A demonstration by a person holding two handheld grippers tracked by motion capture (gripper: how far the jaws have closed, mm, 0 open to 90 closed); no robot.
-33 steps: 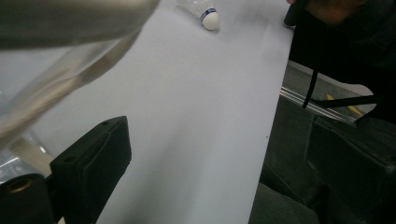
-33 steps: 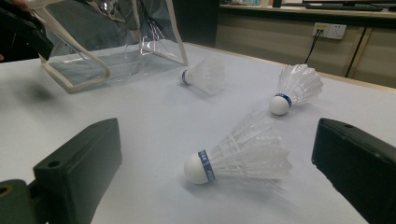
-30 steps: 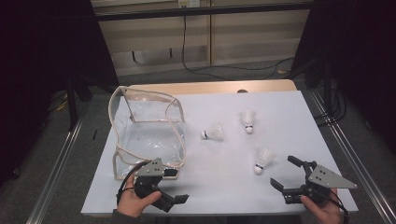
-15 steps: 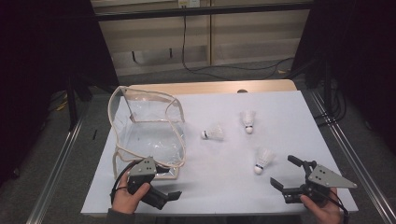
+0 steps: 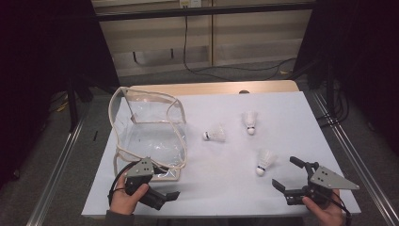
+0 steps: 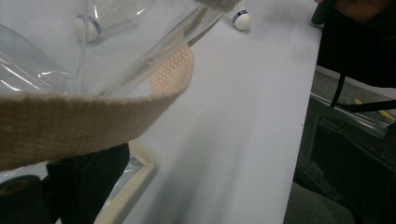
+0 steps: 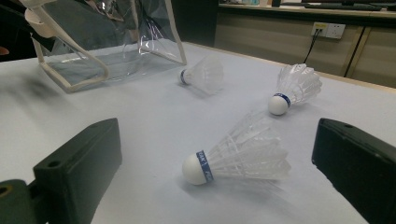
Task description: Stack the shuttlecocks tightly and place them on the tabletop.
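Note:
A clear plastic bag (image 5: 146,136) with beige trim stands open on the left of the white table top (image 5: 226,188). Three white shuttlecocks lie to its right: one beside the bag (image 5: 215,134), one farther back (image 5: 250,121), one nearest me (image 5: 264,161). My left gripper (image 5: 164,197) is open at the bag's near corner. In the left gripper view the bag's beige strap (image 6: 70,126) crosses close above one black jaw. My right gripper (image 5: 284,172) is open, and the nearest shuttlecock (image 7: 238,158) lies on the table just beyond its two jaws.
The table's near edge runs right under both hands, and its right edge (image 6: 299,140) drops to dark floor. A wooden strip (image 5: 211,88) borders the far side. Metal rails (image 5: 350,160) flank the table. Bare table top lies between the two grippers.
My left gripper has slid left and back toward me, ending at the bag's near corner with the strap close over it. The right gripper and the shuttlecocks have not moved.

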